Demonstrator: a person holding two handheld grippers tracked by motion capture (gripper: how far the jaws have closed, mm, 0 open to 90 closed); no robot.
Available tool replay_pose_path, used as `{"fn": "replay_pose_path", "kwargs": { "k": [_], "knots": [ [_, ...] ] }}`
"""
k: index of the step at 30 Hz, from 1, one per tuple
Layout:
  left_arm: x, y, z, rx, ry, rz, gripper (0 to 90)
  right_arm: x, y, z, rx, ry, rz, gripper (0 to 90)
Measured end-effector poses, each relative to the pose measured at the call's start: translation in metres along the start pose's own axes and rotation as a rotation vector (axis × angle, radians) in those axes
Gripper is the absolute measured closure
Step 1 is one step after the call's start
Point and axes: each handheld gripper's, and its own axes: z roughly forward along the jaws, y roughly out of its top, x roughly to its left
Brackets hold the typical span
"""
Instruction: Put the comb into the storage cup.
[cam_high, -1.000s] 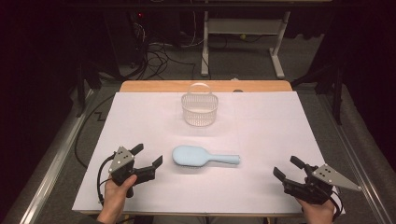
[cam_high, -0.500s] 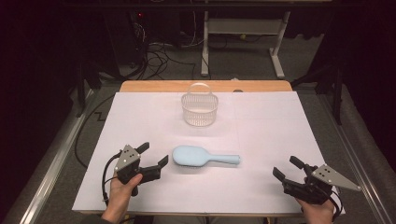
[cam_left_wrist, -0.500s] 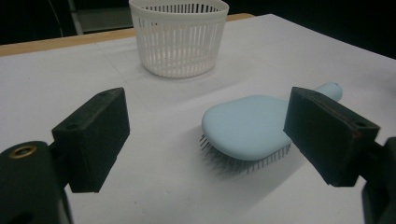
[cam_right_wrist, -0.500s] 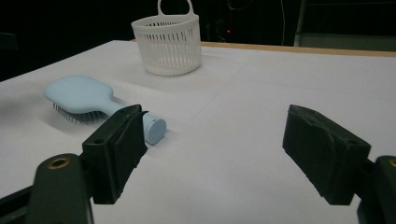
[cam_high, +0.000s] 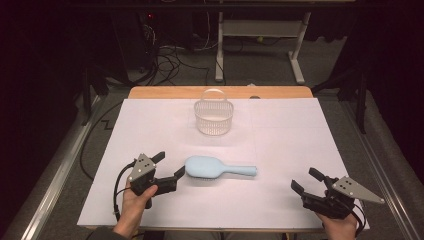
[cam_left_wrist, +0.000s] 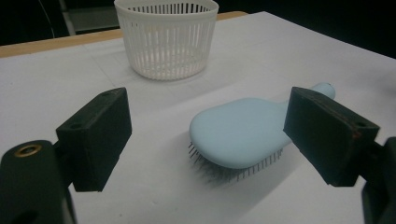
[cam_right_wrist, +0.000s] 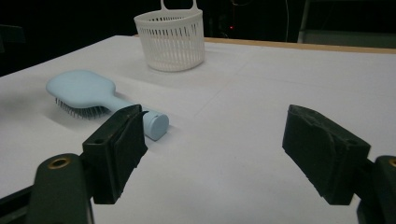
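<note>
While the work looks barely begun, a pale blue hairbrush (cam_high: 220, 169) lies bristles-down on the white-covered counter (cam_high: 280, 150), near its front edge and a little left of centre, not yet lifted or gripped. Its long axis runs across the counter from side to side: the broad oval head points toward the person's left, and the round-ended handle points toward their right. The left gripper (cam_high: 169, 171) sits at the head end, jaws spread wide and holding nothing. In the left gripper view the brush head (cam_left_wrist: 240, 133) lies just ahead between the two black pads; one jaw tip may be touching the head's edge, though the high view is too coarse to be sure. The right gripper (cam_high: 306, 181) rests well apart near the counter's right front corner, jaws also wide open and empty, aimed across toward the handle tip (cam_right_wrist: 155, 125). Farther back, at the centre, stands a white slatted basket (cam_high: 214, 116) with an upright loop handle, seemingly empty. Grasping, lifting and probably carrying the brush to the basket all remain to be done.
</note>
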Motion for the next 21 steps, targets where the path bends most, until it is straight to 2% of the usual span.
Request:
{"fn": "replay_pose_path", "kwargs": {
  "k": [4, 7, 11, 15, 18, 21],
  "knots": [
    [-0.004, 0.002, 0.004, 0.005, -0.01, 0.011, 16.0, 0.0, 0.0, 0.0, 0.004, 0.0, 0.001, 22.2],
    [-0.007, 0.001, 0.007, 0.011, -0.001, 0.027, 15.7, 0.0, 0.0, 0.001, 0.008, 0.003, 0.001, 22.2],
    [-0.009, 0.002, 0.01, 0.015, -0.006, 0.029, 15.9, 0.0, -0.001, 0.001, 0.014, 0.009, -0.003, 22.3],
    [-0.011, 0.004, 0.012, 0.019, -0.019, 0.032, 16.0, 0.0, -0.001, 0.002, 0.017, 0.011, -0.004, 22.2],
    [-0.013, 0.006, 0.015, 0.03, -0.034, 0.022, 21.9, 0.001, -0.001, 0.002, 0.02, 0.015, -0.005, 22.2],
    [-0.013, 0.008, 0.018, 0.043, -0.058, 0.017, 22.7, 0.001, -0.001, 0.002, 0.022, 0.016, -0.004, 22.2]
  ]
}}
